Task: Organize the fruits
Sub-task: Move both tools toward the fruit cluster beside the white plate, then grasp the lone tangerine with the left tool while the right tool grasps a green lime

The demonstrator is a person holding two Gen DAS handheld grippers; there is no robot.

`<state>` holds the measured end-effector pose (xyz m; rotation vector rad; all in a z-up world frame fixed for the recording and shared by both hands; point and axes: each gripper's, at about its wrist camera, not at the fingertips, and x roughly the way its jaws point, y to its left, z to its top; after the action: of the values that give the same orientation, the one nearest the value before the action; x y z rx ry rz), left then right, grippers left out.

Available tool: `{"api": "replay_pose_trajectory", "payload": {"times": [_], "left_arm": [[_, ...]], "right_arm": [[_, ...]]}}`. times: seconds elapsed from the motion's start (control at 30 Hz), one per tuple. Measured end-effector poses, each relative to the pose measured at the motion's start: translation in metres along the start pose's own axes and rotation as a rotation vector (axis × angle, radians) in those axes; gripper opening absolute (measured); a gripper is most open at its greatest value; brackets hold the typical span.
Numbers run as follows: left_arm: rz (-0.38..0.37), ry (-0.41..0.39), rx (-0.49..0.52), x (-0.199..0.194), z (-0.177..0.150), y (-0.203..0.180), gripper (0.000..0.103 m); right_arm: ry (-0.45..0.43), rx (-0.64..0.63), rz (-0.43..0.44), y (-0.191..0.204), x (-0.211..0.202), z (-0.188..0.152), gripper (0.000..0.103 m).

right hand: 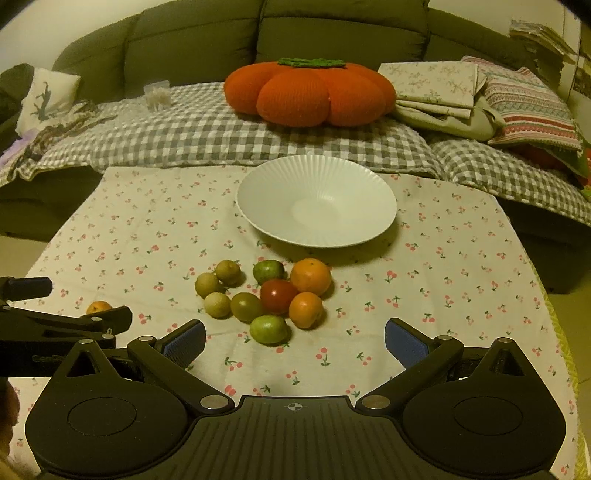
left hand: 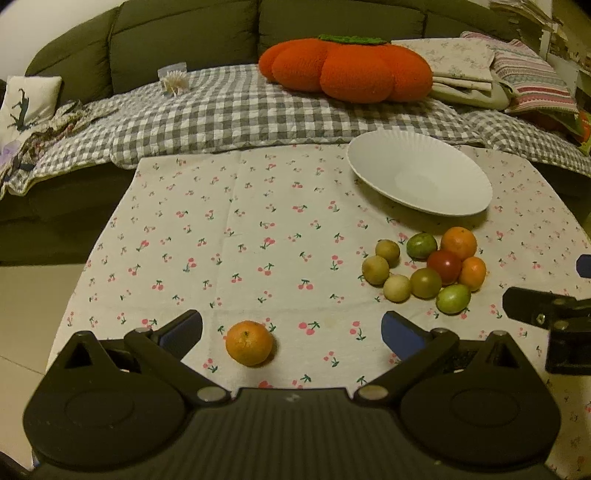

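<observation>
The left gripper (left hand: 291, 328) has its 2 blue-padded fingers (left hand: 183, 330) spread wide, grasping nothing. A lone orange (left hand: 249, 342) sits on the cherry-print tablecloth (left hand: 221, 236) between them, nearer the left finger but touching neither pad. From the right wrist view this same orange is half hidden behind the left gripper's black linkage.

The right gripper (right hand: 294, 341) is likewise released, its fingers (right hand: 404, 343) far apart and empty. Just ahead of it lies a cluster of 9 small fruits, packed close together: a red tomato (right hand: 277, 296) in the middle, a large orange (right hand: 311, 276) behind it to the right, a smaller orange (right hand: 306, 309) in front, a green fruit (right hand: 268, 329) nearest the gripper, another green one (right hand: 268, 270) at the back, an olive-brown one (right hand: 246, 306) beside the tomato, and 3 pale yellowish round fruits (right hand: 217, 304) on the left side (what kind they are, I cannot tell). The nearest green fruit lies close to the gap between the fingers but apart from both.

Beyond the cluster stands a white ribbed plate (right hand: 258, 192), with nothing in it; all fruit is on the cloth. Behind the table, a sofa (right hand: 207, 33) carries a checked blanket (right hand: 207, 136) and a big orange pumpkin-shaped cushion (right hand: 310, 92), with folded linens (right hand: 432, 88) to its right.
</observation>
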<state>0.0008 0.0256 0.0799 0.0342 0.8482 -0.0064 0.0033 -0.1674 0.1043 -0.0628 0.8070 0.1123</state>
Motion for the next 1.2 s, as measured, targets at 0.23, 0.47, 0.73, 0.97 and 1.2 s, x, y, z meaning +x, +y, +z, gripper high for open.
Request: {"api": "replay_pose_trajectory", "payload": {"times": [0.23,0.47,0.73,0.97,1.2], "left_arm": [[0.014,0.022,-0.031,0.008,0.0,0.011,0.102],[0.024,0.039,-0.072,0.014,0.003,0.026,0.102],[0.024,0.057,-0.152,0.024,0.006,0.051,0.101],[-0.004,0.112,-0.146,0.041,-0.005,0.047,0.094],[0.002,0.127,-0.096,0.056,-0.015,0.036,0.086]], "right_arm": [[0.003,0.011,-0.014,-0.001,0.007,0.001,0.103],[0.005,-0.001,-0.019,0.0,0.017,0.001,0.103],[0.025,0.081,-0.001,-0.02,0.035,0.008,0.103],[0.033,0.128,0.026,-0.032,0.051,0.007,0.102],[0.042,0.109,0.074,-0.028,0.069,0.001,0.096]]}}
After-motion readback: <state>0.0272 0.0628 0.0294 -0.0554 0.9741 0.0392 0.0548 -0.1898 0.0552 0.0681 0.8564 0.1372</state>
